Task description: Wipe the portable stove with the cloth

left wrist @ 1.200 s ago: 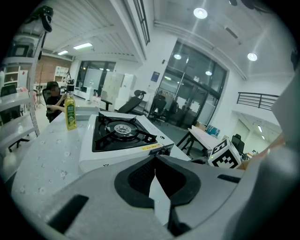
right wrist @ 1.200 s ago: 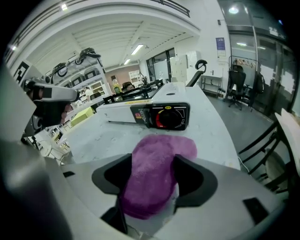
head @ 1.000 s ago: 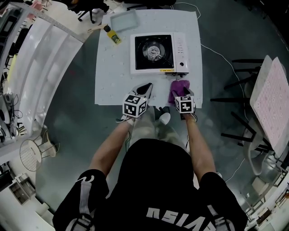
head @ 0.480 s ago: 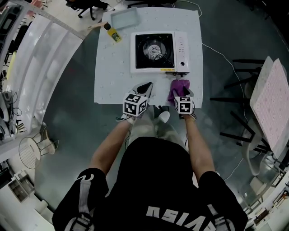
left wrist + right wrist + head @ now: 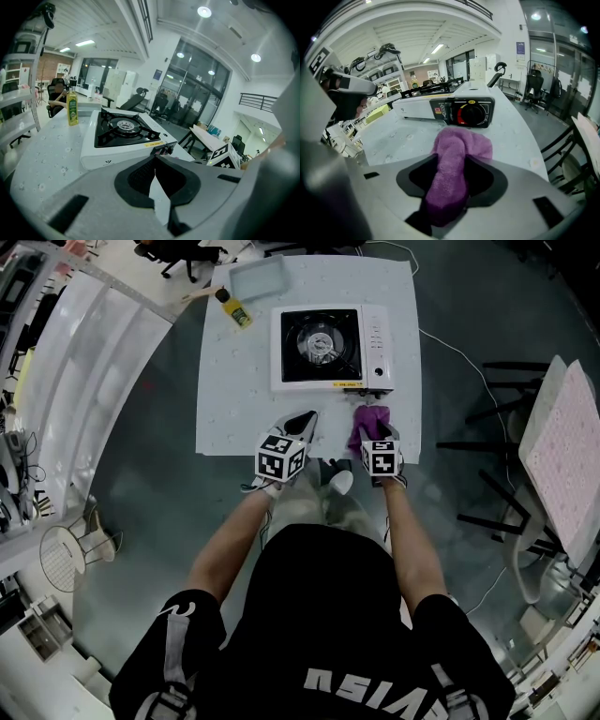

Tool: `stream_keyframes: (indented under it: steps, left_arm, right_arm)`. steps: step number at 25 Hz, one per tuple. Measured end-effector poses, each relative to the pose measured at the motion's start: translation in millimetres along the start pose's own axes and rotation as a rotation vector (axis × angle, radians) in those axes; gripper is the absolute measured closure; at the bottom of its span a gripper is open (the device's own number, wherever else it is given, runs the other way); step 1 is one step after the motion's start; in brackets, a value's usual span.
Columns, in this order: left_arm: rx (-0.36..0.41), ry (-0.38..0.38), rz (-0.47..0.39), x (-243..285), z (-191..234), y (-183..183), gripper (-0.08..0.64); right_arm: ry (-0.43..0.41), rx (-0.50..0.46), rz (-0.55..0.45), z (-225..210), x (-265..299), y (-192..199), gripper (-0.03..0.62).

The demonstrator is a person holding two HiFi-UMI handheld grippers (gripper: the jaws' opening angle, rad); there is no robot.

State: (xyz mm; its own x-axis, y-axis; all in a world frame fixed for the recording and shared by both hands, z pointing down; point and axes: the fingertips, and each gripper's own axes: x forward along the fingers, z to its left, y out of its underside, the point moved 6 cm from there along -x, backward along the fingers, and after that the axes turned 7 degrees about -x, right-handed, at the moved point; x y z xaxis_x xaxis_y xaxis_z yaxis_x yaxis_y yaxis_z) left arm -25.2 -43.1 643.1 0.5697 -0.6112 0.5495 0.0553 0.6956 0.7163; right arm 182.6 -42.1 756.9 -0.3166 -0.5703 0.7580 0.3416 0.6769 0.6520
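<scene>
**A:** At the near right corner of the table we have the purple cloth, lying just in front of the portable stove and close to its red knob.

**B:** And our right gripper?

**A:** Its jaws have just been closing. The cloth is bunched into a ridge between them, and the pads press on it.

**B:** Our left gripper hangs over the near edge beside it, jaws together on nothing.

**A:** Beyond the stove, at the far left, we see a yellow bottle and a clear tray.
</scene>
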Motion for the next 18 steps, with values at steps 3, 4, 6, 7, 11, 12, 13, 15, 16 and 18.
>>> stream_keyframes:
  steps: [3,4,6,7,11,12,13,15,16,18]
  left_arm:
    - [-0.003,-0.001,-0.003,-0.8,1.5,1.4,0.551]
    - [-0.005,-0.002,-0.004,-1.1,2.0,2.1,0.551]
    - [-0.008,-0.005,-0.006,-2.2,3.3,3.3,0.551]
    - [-0.009,-0.007,-0.007,-3.0,4.1,3.8,0.551]
    - [-0.018,-0.012,-0.012,-7.0,6.1,5.2,0.551]
    - [-0.021,-0.013,-0.015,-9.1,6.1,4.8,0.551]
    - [-0.024,-0.016,-0.019,-11.6,6.5,4.0,0.551]
    - [-0.032,-0.026,-0.031,-16.3,9.0,1.5,0.551]
    - [-0.038,-0.032,-0.039,-17.8,10.8,0.2,0.551]
    - [-0.051,-0.043,-0.053,-19.6,13.5,-2.2,0.551]
  right_arm:
    - [-0.006,-0.001,0.000,1.2,1.2,0.1,0.420]
    - [-0.009,-0.001,-0.001,1.5,1.8,0.3,0.426]
    - [-0.011,0.000,0.000,2.5,2.2,0.4,0.439]
    - [-0.011,0.003,0.002,3.3,2.2,0.5,0.445]
    - [0.000,0.023,0.005,6.3,0.9,2.4,0.473]
    - [0.002,0.030,0.008,7.3,-0.6,2.4,0.477]
    - [0.003,0.038,0.011,8.4,-2.3,2.0,0.482]
    - [0.002,0.051,0.017,9.9,-4.7,1.0,0.483]
    - [0.000,0.056,0.019,10.1,-5.3,0.6,0.483]
    - [-0.005,0.064,0.021,9.1,-7.2,-0.4,0.485]
